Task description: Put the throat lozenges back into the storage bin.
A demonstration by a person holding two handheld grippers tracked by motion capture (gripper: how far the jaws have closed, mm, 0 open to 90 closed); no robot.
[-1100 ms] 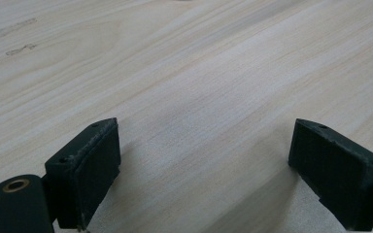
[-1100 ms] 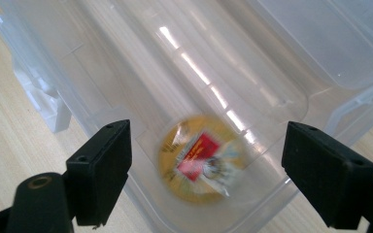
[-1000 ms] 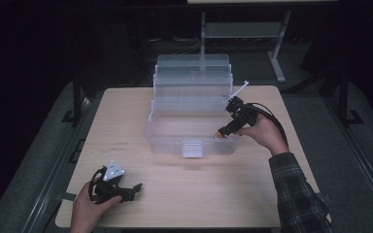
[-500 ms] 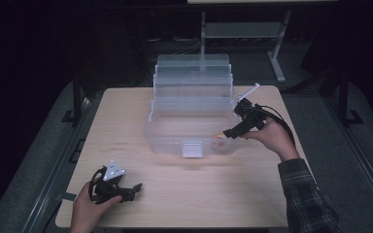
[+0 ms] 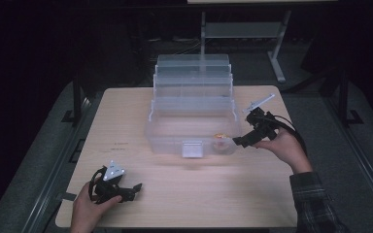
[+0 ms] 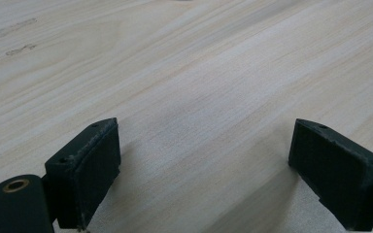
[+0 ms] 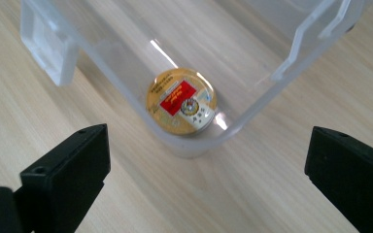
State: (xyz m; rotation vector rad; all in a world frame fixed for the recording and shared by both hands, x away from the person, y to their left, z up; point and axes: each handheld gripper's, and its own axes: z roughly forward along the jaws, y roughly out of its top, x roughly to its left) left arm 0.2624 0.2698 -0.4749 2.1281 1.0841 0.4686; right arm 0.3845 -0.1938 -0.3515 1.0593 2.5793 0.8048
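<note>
A pale wooden table (image 5: 184,194) is seen from above in a dark room, with a clear tiered plastic box (image 5: 193,109) at its centre. The right gripper (image 5: 239,141) is held just beside the box's near right corner; the left gripper (image 5: 135,188) rests well apart, near-left. In the left gripper view, jaws are spread wide over bare wood. In the right gripper view, wide-spread jaws frame a round gold tin (image 7: 181,101) lying inside that corner.
</note>
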